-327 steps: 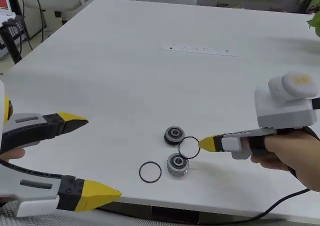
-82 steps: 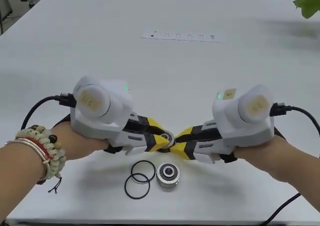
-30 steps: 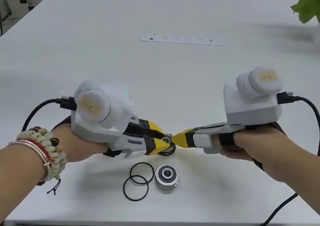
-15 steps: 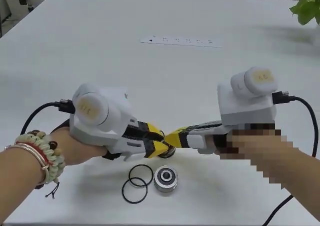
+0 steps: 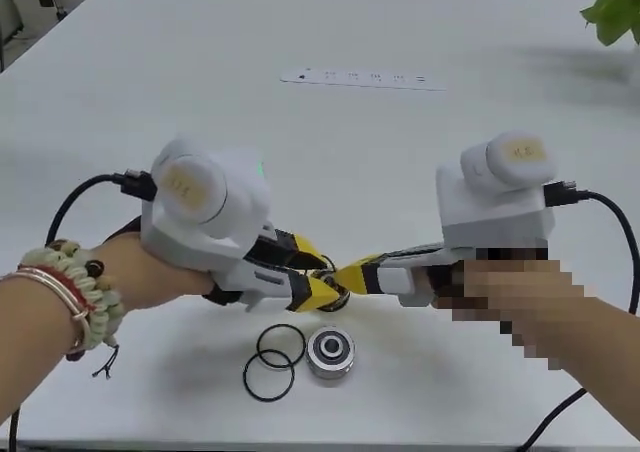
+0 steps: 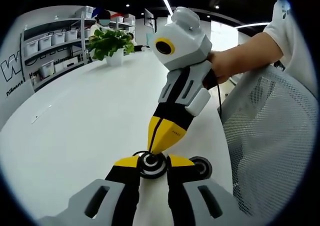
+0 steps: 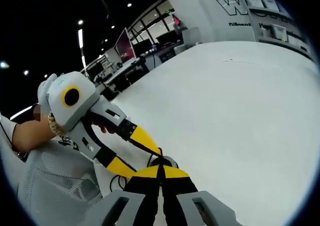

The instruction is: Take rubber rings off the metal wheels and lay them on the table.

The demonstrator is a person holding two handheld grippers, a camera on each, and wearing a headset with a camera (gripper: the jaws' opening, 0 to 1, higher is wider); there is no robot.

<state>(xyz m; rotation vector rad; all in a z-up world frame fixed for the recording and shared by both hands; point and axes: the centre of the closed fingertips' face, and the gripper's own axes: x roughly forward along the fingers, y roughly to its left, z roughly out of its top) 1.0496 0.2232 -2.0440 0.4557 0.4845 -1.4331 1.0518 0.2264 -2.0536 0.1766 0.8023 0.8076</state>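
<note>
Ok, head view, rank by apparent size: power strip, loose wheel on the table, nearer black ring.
1. Power strip, clearly longest, though farthest.
2. Nearer rubber ring and loose metal wheel: about alike, so unranked.

Very little here is legible to me. In the left gripper view, a large outlined letter W (image 6: 10, 68) stands on the far wall (image 6: 14, 48) at the left edge, and the rest of that word is cut off. Under it runs a smaller line of lettering (image 6: 17, 89) that seems to begin with a D, but I cannot read it through. In the right gripper view, big lettering (image 7: 232, 6) of the same kind sits high on the wall and starts with W. The small line (image 7: 243, 23) beneath it is too blurred to read. In the head view, the power strip (image 5: 352, 76) on the tabletop (image 5: 200, 62) carries dark marks too small to make out.
</note>
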